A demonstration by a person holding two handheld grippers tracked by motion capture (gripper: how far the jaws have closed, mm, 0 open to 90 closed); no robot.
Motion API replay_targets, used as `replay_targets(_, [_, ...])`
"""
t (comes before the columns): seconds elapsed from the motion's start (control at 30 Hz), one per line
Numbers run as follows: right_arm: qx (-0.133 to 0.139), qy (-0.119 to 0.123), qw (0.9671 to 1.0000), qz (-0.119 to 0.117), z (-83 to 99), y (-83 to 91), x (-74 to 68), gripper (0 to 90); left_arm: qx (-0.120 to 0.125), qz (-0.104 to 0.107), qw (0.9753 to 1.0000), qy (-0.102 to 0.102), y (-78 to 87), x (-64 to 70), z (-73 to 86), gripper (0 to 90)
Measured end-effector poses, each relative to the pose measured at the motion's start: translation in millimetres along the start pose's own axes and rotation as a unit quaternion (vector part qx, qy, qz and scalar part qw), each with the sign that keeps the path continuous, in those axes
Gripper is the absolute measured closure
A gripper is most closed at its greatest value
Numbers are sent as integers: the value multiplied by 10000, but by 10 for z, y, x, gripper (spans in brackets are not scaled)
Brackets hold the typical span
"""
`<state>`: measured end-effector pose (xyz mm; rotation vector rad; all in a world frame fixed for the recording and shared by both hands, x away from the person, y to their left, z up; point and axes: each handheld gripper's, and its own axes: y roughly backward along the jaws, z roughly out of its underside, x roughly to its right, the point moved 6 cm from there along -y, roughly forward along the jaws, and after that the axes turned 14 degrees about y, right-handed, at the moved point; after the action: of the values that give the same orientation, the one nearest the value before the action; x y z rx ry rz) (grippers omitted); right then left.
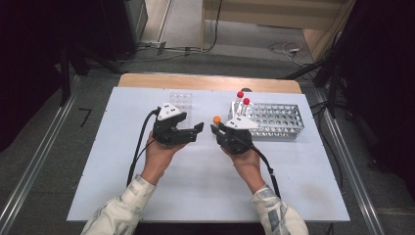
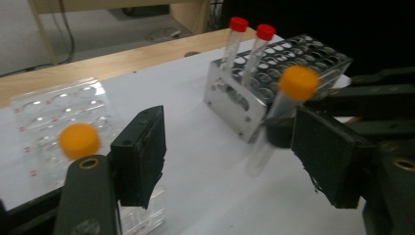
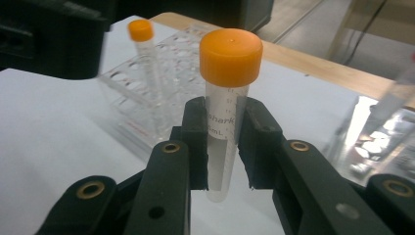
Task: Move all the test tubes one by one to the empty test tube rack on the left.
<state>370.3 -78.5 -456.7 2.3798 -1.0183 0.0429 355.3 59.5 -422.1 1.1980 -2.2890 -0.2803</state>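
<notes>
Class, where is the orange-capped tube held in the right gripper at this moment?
The orange-capped tube stands upright, clamped in the right gripper; in the high view it is near table centre, between the left gripper and the metal rack.

The tube (image 3: 226, 107) is a thin, clear plastic tube with a bright orange cap (image 3: 230, 57) on top. It stands straight up in the middle of the right gripper view, and I can see small printed writing on its side. It looks empty. Two black pads squeeze it from both sides, just below the cap, and its round bottom hangs free under them. In the high view the orange cap (image 1: 217, 119) is a small dot near the middle of the frame. In the left gripper view the tube (image 2: 279, 115) leans a little, at the right.
</notes>
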Motion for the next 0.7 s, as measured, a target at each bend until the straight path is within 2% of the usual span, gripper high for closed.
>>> replay_targets(0.07, [-18, 25, 10000, -68, -12, -54, -68, 718, -40, 169, 9998, -42, -12, 54, 12, 363])
replay_targets(0.13, [-17, 37, 9999, -139, -24, -93, -123, 718, -83, 244, 9996, -72, -34, 85, 26, 402])
replay_targets(0.37, [42, 75, 9995, -303, -68, -120, -270, 718, -315, 266, 9991, -122, -138, 85, 98, 550])
replay_targets(0.5, [48, 124, 9994, -318, -73, -124, -295, 717, -275, 222, 9993, -121, -143, 76, 96, 677])
replay_targets(0.67, [34, 159, 9993, -342, -72, -108, -300, 701, -281, 218, 9993, -141, -123, 72, 90, 699])
replay_targets(0.7, [35, 160, 9992, -366, -73, -108, -299, 643, -263, 207, 9993, -170, -113, 70, 84, 700])
